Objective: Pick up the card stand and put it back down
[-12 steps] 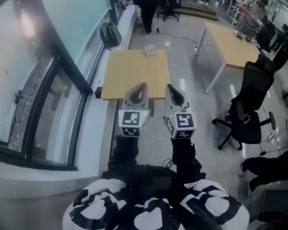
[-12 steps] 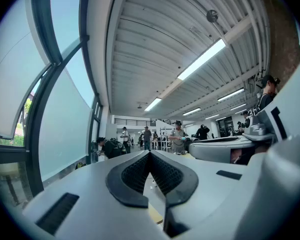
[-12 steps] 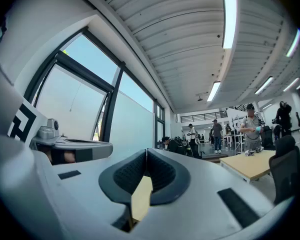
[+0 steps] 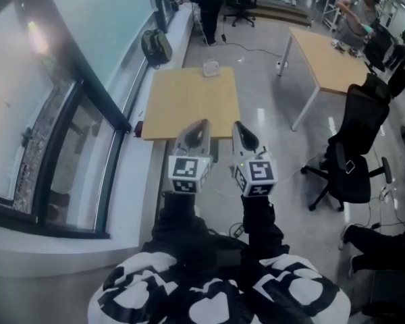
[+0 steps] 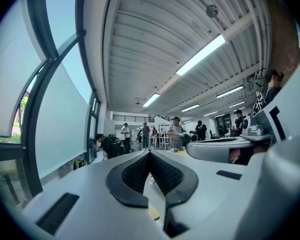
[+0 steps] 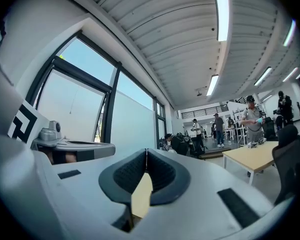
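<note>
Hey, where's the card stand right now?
In the head view, the small pale card stand sits at the far edge of the light wooden table, right of its middle.

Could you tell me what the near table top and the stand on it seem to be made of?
Table top: wood or wood-look laminate, matt; even tan, no glare.
Card stand: probably clear plastic, pale and see-through, though too small to be sure.

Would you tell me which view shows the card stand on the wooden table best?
The head view: the card stand sits at the far edge of the table. Neither gripper view shows it; each shows only a sliver of tabletop beyond its shut jaws.
</note>
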### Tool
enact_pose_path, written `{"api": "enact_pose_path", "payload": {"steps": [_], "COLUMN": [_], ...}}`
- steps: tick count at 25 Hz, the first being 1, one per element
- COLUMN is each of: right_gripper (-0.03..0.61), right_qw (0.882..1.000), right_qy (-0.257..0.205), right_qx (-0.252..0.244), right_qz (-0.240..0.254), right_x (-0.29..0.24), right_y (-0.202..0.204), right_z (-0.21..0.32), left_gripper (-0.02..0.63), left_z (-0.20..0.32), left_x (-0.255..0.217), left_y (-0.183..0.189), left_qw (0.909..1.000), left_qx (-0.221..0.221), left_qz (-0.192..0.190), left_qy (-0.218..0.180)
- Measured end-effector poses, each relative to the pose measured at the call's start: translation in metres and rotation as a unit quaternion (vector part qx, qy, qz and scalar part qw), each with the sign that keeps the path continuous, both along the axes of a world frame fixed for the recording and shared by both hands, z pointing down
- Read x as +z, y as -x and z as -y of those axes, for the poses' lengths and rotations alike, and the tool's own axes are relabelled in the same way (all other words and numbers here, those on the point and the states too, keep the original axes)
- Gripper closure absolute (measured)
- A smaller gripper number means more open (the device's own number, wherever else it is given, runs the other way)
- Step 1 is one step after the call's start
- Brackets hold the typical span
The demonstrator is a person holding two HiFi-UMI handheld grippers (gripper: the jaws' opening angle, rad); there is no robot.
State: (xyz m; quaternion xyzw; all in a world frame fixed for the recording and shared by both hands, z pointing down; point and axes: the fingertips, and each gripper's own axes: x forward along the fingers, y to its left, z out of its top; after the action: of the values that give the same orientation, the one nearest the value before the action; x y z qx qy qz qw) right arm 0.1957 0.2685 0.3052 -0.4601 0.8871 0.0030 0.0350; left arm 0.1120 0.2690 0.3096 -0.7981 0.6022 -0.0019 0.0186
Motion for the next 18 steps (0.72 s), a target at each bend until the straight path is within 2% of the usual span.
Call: {"api": "enact_pose_path", "payload": {"steps": [8,13,18], "right_gripper": [0.552,0.552,0.552], "right_qw": [1.000,1.000,1.000], "right_qy": [0.015,0.023,0.009], "right_qx": [-0.005,0.016,0.024], "right_qz": [0.016,0.005,0.005], "right_x": [0.016,0.019,0.002], "right_y": [0.008,0.027,0.061], "right_z": [0.052,0.114,0.186], "left_gripper": [0.612,0.612,0.612], "left_z": [0.054,0.127,0.203], "left_x": [0.020,0.022,0.008], "left_y": [0.012,0.031,0.063], "left_qw": [0.9999,0.9997,0.9993], "left_qx": [0.003,0.018,0.034], "left_qz": [-0.010,-0.013,-0.016], "left_qy": [0.010,0.010,-0.001]}}
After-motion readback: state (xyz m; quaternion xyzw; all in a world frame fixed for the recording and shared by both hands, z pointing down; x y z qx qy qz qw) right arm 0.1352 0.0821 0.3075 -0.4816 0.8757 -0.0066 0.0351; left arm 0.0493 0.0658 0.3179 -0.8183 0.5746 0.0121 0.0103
